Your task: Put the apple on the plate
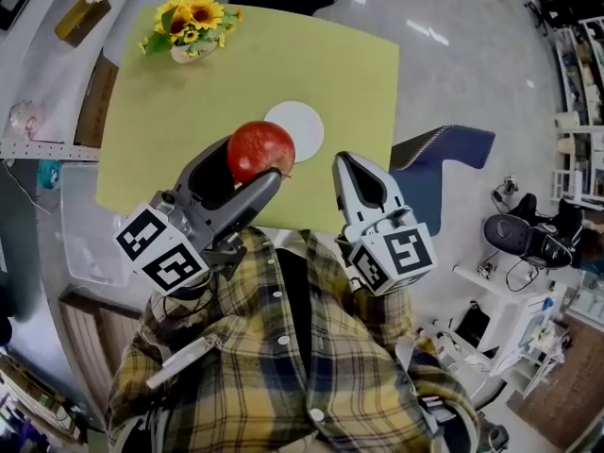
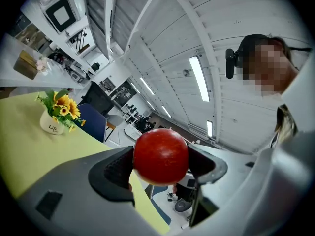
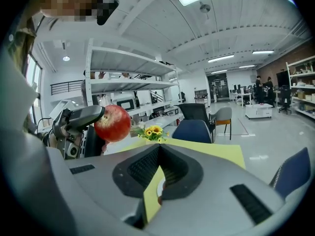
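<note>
A red apple (image 1: 260,147) is held above the near edge of the yellow-green table (image 1: 189,130), with my left gripper (image 1: 251,163) shut on it. In the left gripper view the apple (image 2: 160,154) fills the gap between both jaws. The white plate (image 1: 300,125) lies on the table just beyond and to the right of the apple, partly hidden by it. My right gripper (image 1: 342,162) hovers to the right of the apple, shut with nothing in it; its jaws (image 3: 160,147) meet at the tips. From the right gripper view the apple (image 3: 112,123) shows up at the left.
A white vase of sunflowers (image 1: 192,26) stands at the table's far left corner. A blue chair (image 1: 444,159) is at the table's right side. A clear plastic bin (image 1: 80,225) sits on the floor to the left. A small wooden box (image 1: 83,17) rests on the side counter.
</note>
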Motion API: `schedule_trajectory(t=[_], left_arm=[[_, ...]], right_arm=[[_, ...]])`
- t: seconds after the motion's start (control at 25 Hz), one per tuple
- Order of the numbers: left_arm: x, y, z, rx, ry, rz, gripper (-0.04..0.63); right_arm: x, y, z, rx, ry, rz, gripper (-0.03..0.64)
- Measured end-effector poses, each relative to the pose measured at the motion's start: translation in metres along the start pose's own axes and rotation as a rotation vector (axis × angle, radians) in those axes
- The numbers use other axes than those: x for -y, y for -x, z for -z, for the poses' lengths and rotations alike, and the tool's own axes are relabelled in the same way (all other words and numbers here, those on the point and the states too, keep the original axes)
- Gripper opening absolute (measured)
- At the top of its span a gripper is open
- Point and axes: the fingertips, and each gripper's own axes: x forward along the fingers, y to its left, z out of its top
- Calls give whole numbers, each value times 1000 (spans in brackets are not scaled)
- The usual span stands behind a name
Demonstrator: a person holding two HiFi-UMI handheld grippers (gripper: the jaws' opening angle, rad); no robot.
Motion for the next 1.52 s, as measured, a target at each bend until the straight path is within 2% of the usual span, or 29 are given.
schedule_trajectory(t=[0.36, 0.72, 1.0, 1.28, 1.52], left_arm=[[-51, -1, -28, -128, 0, 68, 351], [-74, -12, -9, -212, 25, 82, 351], [-75, -39, 11, -273, -3, 102, 351], [-85, -64, 32, -328, -62, 73, 351], [-118, -81, 55, -405, -141, 29, 351]], right_arm=[[-9, -53, -10, -1, -66, 127, -3], [-2, -51, 18, -53, -130, 202, -3], [12, -44, 19, -64, -141, 228, -3], [30, -30, 25, -89, -143, 238, -3], [41, -37, 45, -114, -189, 218, -3]])
